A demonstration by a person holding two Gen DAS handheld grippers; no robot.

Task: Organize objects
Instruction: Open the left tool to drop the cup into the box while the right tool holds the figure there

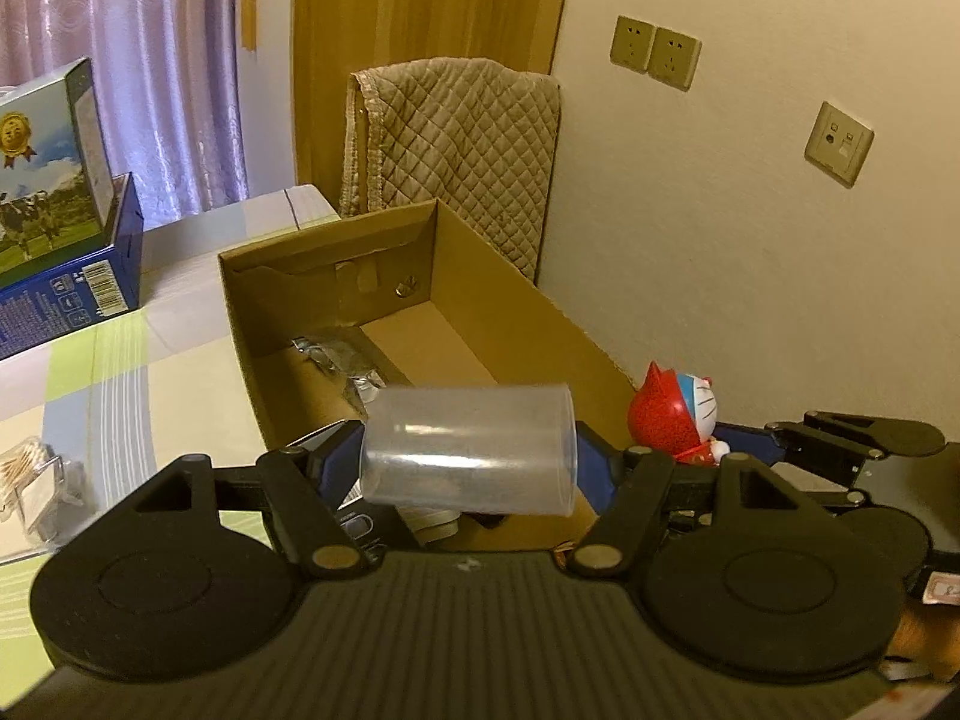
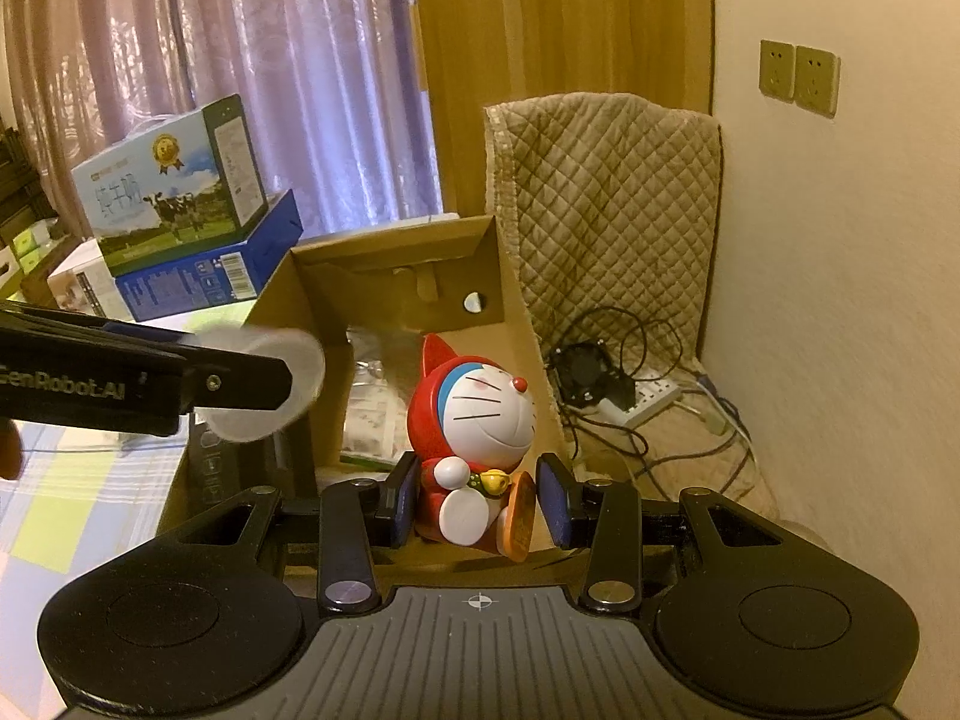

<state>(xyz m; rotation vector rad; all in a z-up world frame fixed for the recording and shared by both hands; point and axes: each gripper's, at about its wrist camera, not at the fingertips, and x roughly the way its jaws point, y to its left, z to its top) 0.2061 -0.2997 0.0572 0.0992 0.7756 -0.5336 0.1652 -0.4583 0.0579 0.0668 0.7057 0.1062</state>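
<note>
From the left wrist camera, the left gripper [image 1: 468, 468] has a clear plastic cup [image 1: 471, 450] pinched sideways between its blue pads, jaws fairly wide and clamped on the cup's two ends, held over the near end of the open cardboard box [image 1: 480, 294]. Looks like it's carried that way so it can be dropped straight into the box, which already has some silvery packets [image 1: 342, 360] lying on its floor. A red-hooded cat figurine [image 1: 675, 414] peeks in just past the box's near right corner. Switching to the right wrist camera, that same figurine [image 2: 474, 450] sits upright between the pads of the right gripper [image 2: 477, 501]; the left pad seems to touch it, but there's a visible gap by the right pad, so whether it's actually squeezed can't be told. It hovers at the box's [image 2: 390, 264] near edge, probably next in line to go in. The cup [image 2: 270, 384] shows up left of the box here, gripped by the other tool.
</note>
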